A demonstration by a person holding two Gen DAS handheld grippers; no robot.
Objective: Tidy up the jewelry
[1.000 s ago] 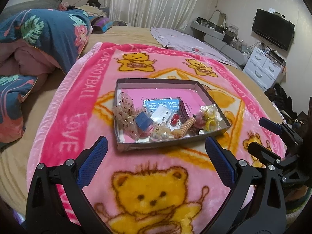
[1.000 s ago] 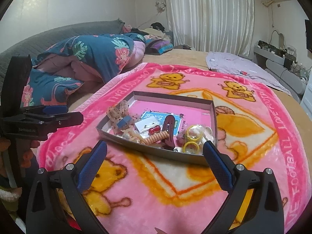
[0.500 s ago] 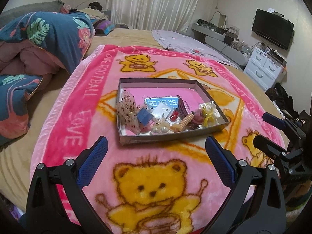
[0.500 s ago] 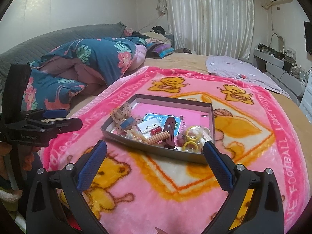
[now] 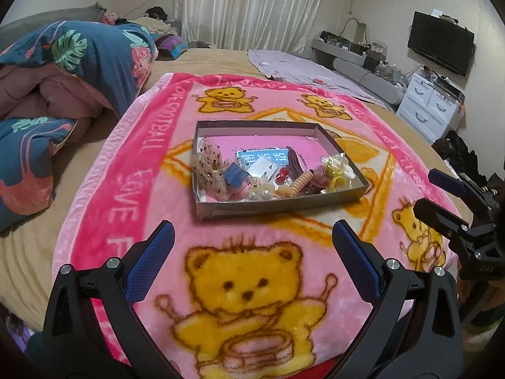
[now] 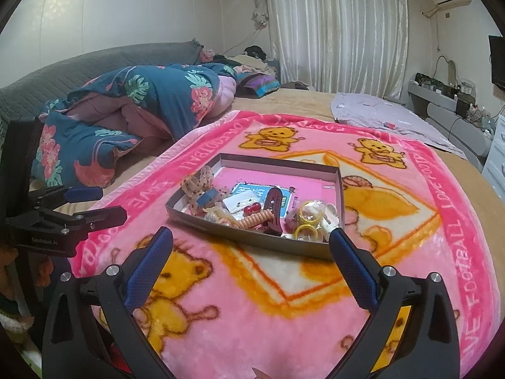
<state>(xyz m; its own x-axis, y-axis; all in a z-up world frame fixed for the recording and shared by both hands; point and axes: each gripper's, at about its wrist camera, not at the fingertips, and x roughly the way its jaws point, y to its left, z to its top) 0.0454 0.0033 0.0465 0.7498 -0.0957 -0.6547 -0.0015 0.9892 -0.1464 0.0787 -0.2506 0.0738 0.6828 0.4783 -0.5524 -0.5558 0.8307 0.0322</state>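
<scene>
Both grippers have backed off the tray.

both grippers have pulled back from the tray, so it looks smaller and farther up the pink blanket; more blanket shows.

White curtains at rear; wall TV above white drawers.

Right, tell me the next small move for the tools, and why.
Probably bring the right tool forward over the tray's near rim toward the yellow rings. Both tools are open and empty, short of the tray, and the rings lie nearest that side.
</scene>
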